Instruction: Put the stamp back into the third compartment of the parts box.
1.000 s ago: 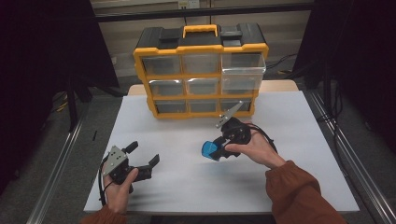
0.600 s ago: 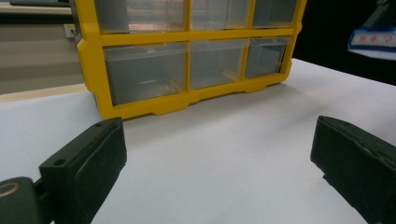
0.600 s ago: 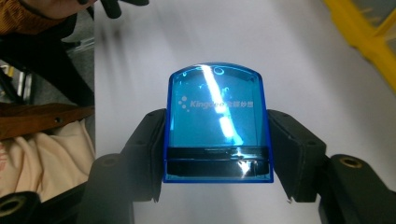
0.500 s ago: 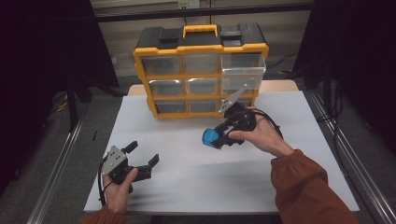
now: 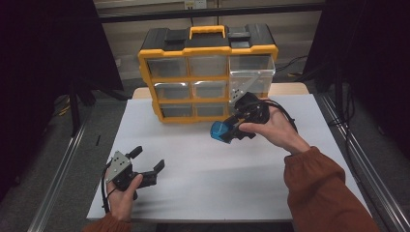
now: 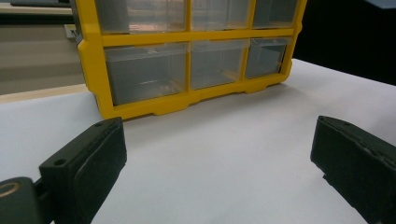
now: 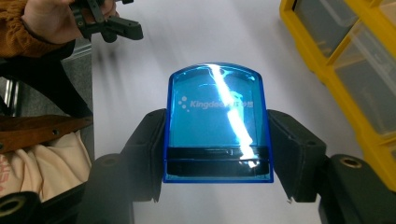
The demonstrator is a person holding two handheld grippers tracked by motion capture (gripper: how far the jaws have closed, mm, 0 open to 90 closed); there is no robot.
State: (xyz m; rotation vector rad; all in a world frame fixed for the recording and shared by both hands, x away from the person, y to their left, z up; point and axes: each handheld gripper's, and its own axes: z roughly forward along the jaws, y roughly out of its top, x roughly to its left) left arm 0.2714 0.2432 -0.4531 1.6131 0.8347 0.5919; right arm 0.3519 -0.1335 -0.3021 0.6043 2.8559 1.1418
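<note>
A translucent blue plastic case [image 7: 215, 121] with white lettering sits clamped between the two black jaws of my right gripper [image 7: 215, 140], which is shut on it. In the high view, the blue case [image 5: 220, 131] hangs above the white table, just in front of the organizer's lower right drawers, with the right gripper [image 5: 227, 130] held by a hand. My left gripper [image 5: 148, 158] rests at the table's front left, jaws wide open and holding nothing. The left gripper view looks between its open jaws toward the organizer [image 6: 187, 56].
A yellow and black organizer [image 5: 208, 72] with clear drawers stands at the back of the white table [image 5: 217, 179]. Its top right drawer [image 5: 252, 72] sticks out forward. Metal rails [image 5: 58, 179] run along both table sides. The right gripper's cable [image 5: 285, 113] loops over the hand.
The right gripper carried the blue case away from the person, closer to the organizer's front. The left gripper stayed put, open.
</note>
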